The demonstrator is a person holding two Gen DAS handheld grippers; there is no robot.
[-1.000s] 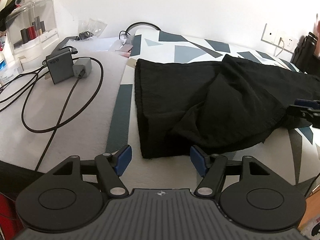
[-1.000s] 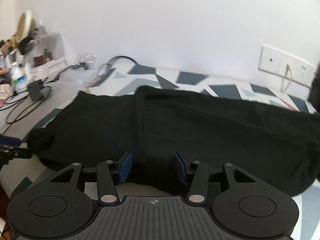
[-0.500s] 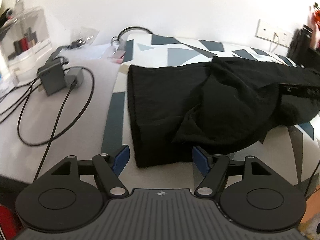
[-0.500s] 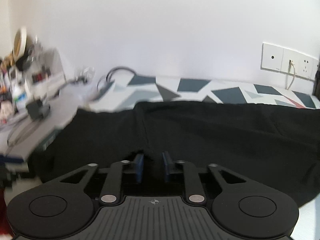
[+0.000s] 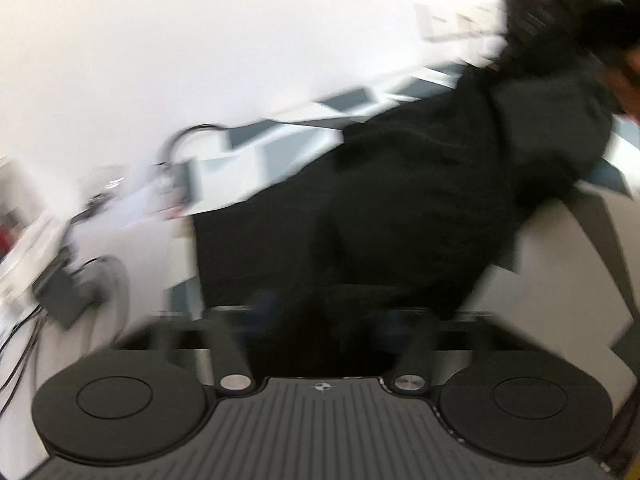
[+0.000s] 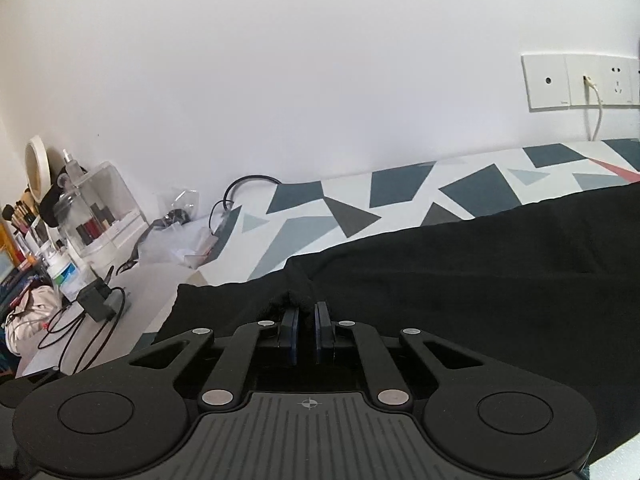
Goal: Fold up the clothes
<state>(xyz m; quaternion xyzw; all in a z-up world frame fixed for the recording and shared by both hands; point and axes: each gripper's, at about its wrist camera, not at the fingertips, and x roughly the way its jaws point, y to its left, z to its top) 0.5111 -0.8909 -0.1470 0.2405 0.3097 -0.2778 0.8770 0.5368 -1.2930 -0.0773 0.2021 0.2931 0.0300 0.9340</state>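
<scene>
Right gripper (image 6: 306, 322): fingers pinched together on a fold of the black garment (image 6: 460, 264).
Left gripper (image 5: 320, 320): blurred; finger spacing could not be told.
Garment: lay on patterned cover (image 6: 320, 216).

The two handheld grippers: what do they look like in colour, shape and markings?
The right gripper is matte black, with two round discs on a ribbed grey body, silver pivot rivets, a small crosshair mark at the centre, and blue pads on its fingers. The left gripper shows the same black discs, ribbed body, rivets and crosshair; blur hides its finger pads. No cables or sleeves show on either.
</scene>
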